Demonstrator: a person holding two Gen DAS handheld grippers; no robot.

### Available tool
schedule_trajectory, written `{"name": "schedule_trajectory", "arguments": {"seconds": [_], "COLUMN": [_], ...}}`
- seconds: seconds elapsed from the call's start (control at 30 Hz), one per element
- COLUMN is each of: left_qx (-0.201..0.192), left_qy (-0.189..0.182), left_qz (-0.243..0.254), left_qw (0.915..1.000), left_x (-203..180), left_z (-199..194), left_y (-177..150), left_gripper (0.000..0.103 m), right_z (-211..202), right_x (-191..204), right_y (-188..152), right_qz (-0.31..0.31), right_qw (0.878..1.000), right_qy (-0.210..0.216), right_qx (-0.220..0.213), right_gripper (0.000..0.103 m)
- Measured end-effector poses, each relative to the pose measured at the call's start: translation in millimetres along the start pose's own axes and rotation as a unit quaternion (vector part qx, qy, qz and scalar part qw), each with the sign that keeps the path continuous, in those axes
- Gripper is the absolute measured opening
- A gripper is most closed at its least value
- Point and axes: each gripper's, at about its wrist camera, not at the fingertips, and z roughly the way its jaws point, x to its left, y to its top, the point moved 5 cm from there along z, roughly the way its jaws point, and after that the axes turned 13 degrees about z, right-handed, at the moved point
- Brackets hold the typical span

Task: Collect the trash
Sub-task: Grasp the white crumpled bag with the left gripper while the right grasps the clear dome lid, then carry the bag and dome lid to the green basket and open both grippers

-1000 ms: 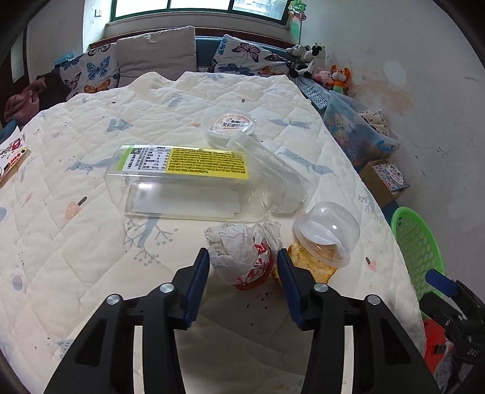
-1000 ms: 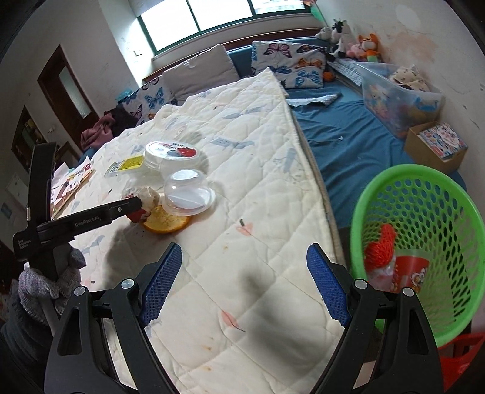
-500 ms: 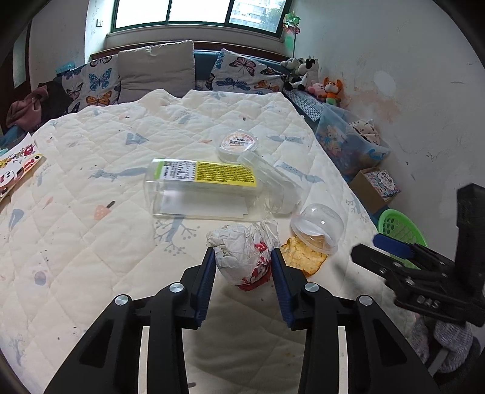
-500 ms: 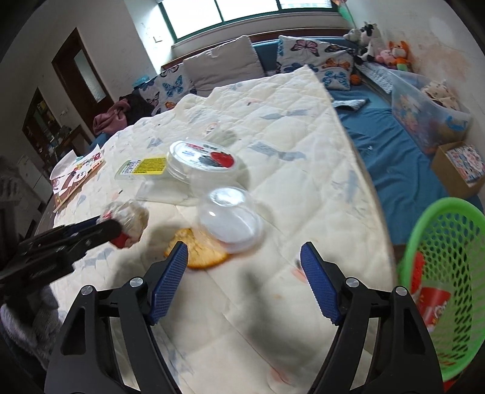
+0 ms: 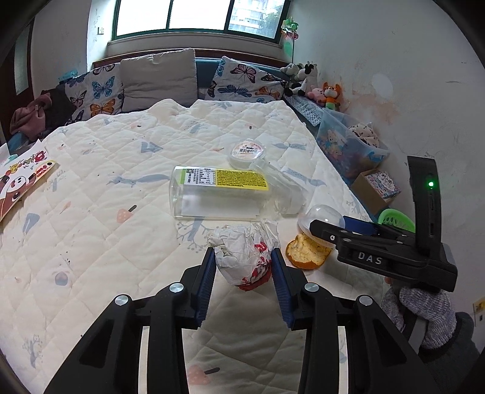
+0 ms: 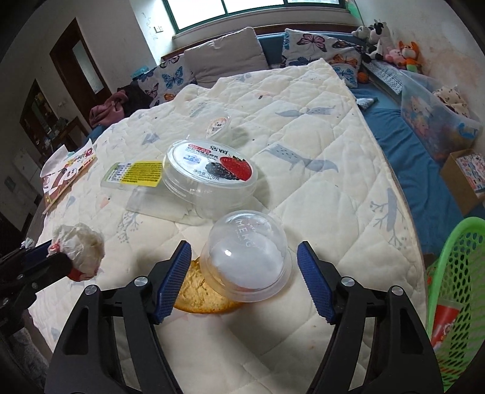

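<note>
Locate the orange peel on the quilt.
The orange peel lies partly under the clear dome lid, between the right gripper fingers; left wrist view shows it right of the crumpled wrapper.

Crumpled wrapper (image 5: pixel 242 256) pinched off quilt, clear dome (image 6: pixel 247 257) atop orange peel (image 6: pixel 200 288), prob. touching

Bright window (image 5: pixel 194 15) daylight, sharp, fisheye-warped edges

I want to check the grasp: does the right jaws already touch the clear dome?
No, the right gripper stands open, with gaps on both sides of the clear dome.
</note>
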Motion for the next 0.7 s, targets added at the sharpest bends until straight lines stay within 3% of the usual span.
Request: {"name": "schedule_trajectory", "arguments": {"seconds": [0.1, 0.7], "left_qx": [0.001, 0.000], "left_qy": [-0.001, -0.010], "left_qz": [0.000, 0.020], "left_qw": [1.0000, 0.9998], "left_x": [-0.4, -24.1], "left_z": [0.3, -1.7], "left_y": [-1.1, 2.3], "left_gripper": [0.036, 0.036], "right_z": [3.9, -43.1], "right_x": [-2.0, -18.5], "right_y": [-1.8, -16.3], "right_qz": [0.002, 0.006], "right_qw": [1.000, 1.000], "right_qy": [-0.006, -0.001], "right_qx": [0.002, -0.028], "right_gripper": [0.058, 0.058]}}
